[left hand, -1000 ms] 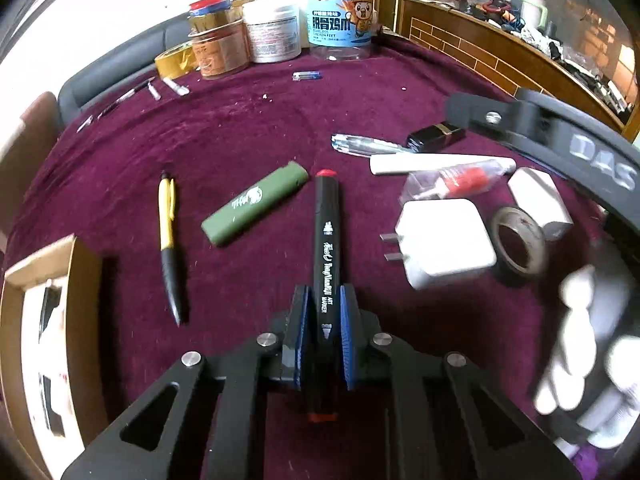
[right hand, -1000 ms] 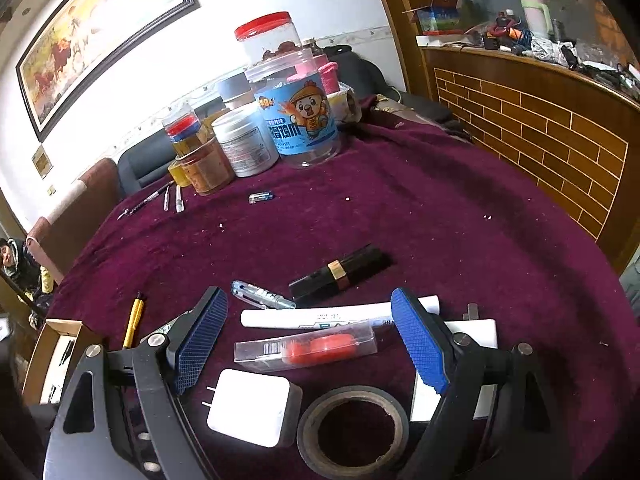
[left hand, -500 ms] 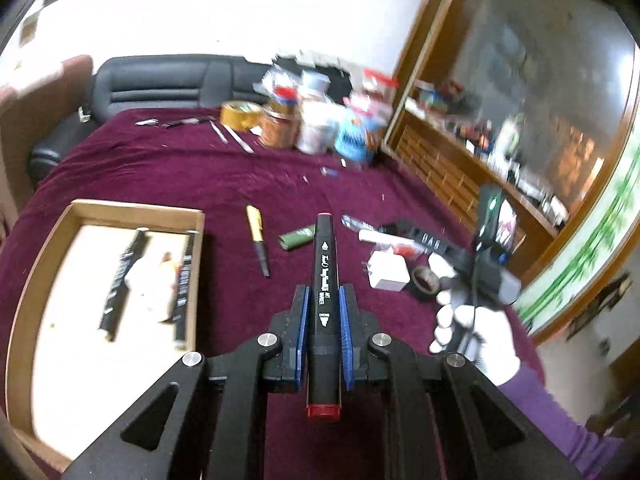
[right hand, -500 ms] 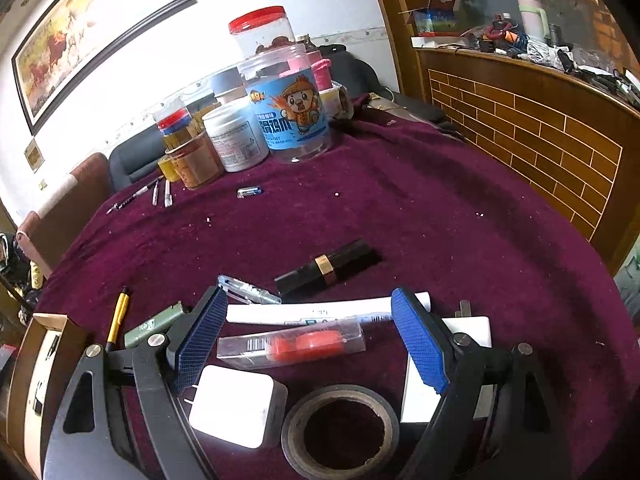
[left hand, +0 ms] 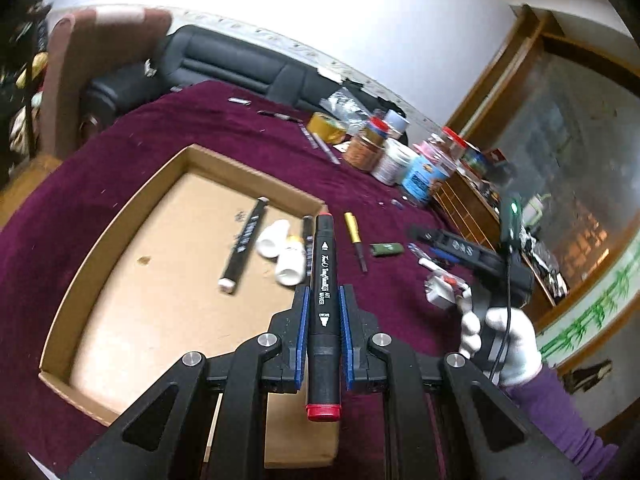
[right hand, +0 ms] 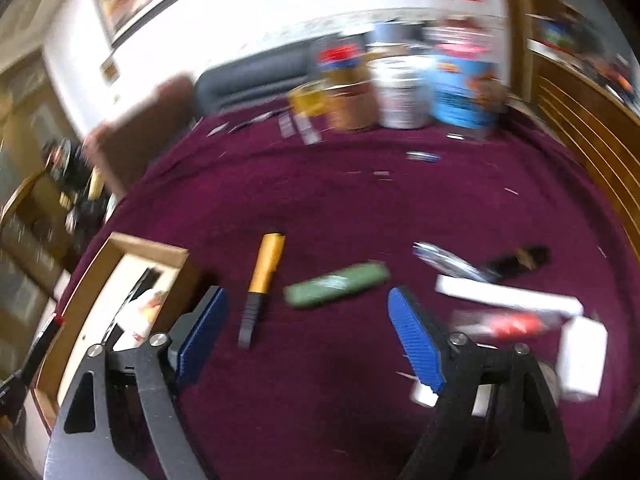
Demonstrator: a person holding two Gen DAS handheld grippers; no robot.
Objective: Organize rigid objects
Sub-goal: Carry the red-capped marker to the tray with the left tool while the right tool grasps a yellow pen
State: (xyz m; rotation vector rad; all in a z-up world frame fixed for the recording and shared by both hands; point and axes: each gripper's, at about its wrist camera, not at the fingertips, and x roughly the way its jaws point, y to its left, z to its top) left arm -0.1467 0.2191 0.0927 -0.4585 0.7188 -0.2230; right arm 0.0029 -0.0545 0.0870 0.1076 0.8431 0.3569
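A table under a dark red cloth (left hand: 160,148) fills both views, with a black sofa (left hand: 224,60) behind it. The left gripper (left hand: 323,316) is clenched on a black marker (left hand: 324,280) with red ends, held above the near right corner of the cardboard tray (left hand: 120,216). Inside the tray lie another black marker (left hand: 244,250) and two white caps (left hand: 280,256). Right of the tray, on the cloth, lie a yellow pen (right hand: 262,280) and then a green lighter (right hand: 336,284). The right gripper (right hand: 308,340) hangs over the cloth right of the tray, its jaws closing with nothing between them, the pen and lighter just beyond its fingertips. Jars (left hand: 400,160) stand beyond the tray, at the table's far edge.
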